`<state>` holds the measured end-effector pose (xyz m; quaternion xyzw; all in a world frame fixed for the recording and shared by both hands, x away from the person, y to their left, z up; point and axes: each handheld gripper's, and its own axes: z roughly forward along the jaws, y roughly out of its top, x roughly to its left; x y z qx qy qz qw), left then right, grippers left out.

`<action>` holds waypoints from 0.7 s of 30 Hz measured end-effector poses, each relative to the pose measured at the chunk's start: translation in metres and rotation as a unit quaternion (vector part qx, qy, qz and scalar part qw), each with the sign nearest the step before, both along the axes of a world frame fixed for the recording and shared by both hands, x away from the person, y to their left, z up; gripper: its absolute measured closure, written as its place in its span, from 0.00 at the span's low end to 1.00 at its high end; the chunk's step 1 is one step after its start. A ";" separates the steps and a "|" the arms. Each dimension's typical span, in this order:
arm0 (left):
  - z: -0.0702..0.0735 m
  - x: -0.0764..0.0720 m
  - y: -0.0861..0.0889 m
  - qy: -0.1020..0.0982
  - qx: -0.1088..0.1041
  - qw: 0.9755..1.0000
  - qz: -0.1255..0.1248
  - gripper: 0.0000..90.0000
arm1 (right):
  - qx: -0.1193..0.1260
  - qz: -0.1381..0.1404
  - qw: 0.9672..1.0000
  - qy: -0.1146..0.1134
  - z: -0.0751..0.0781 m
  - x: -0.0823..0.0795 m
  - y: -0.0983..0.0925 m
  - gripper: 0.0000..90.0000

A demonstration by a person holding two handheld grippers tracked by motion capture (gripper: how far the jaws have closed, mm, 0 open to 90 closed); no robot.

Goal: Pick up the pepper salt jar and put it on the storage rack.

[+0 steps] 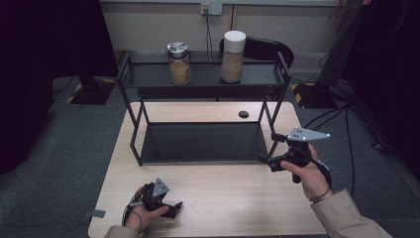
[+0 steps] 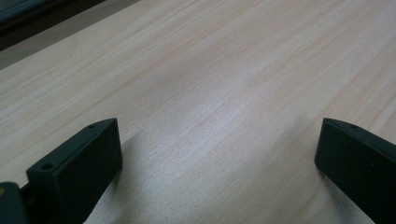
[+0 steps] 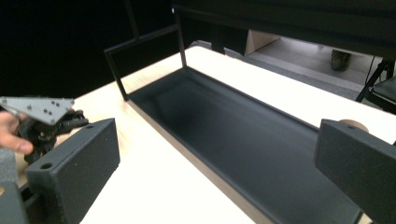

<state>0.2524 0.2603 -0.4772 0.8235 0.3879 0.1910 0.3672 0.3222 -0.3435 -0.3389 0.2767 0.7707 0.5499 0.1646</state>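
**Both hand-held grippers empty, rack nearest the right one**

Thing nearest the work: black two-tier metal rack (image 1: 200, 141) standing on the table (image 1: 223, 208), toward its far half. Lower tray (image 3: 243, 140) rests on the tabletop and holds nothing. Upper shelf (image 1: 148, 74) carries two jars: a glass jar with a silver lid (image 1: 179, 63) at left centre, a taller jar with a white lid (image 1: 233, 56) to its right, both upright, well apart, both part-filled with a tan material.

Right hand-held gripper (image 1: 262, 158): held above the table at the rack's near right corner, just beside the right-hand leg, jaws pointing left toward the lower tray. Grey three-cornered plate on top, lying roughly level. In the right gripper view the jaws stand spread wide with nothing between them; the tray runs away diagonally beyond them. Right hand (image 1: 309, 176) wraps the grip from below; beige sleeve at the wrist.

Left hand-held gripper (image 1: 173, 208): low at the near left part of the table, well apart from the rack, jaws pointing right. Left gripper view: jaws spread wide, close over bare wood grain, nothing held. Left hand (image 1: 143, 214) closed round the body, cable looped at the wrist.

Surface: pale wood-grain table, a small dark round fitting (image 1: 243, 114) behind the rack.

Room: grey carpet floor, dim lighting, a wall socket (image 1: 211, 8) on the far wall, black stand bases and cables on the floor at either side.
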 end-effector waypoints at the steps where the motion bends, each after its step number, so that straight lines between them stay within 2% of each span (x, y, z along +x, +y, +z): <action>1: 0.000 0.000 0.000 0.000 0.000 1.000 0.000 0.00 | 0.001 0.000 1.000 0.000 -0.004 -0.001 -0.001 0.00; 6: 0.000 0.000 0.000 0.000 0.000 1.000 0.000 0.00 | 0.000 0.004 1.000 0.006 -0.019 -0.005 -0.006 0.00; 9: 0.000 0.000 0.000 0.000 0.000 1.000 0.000 0.00 | 0.008 0.006 1.000 0.008 -0.030 -0.008 -0.009 0.00; 21: 0.000 0.000 0.000 0.000 0.000 1.000 0.001 0.00 | 0.015 -0.005 1.000 0.015 -0.062 -0.020 -0.023 0.00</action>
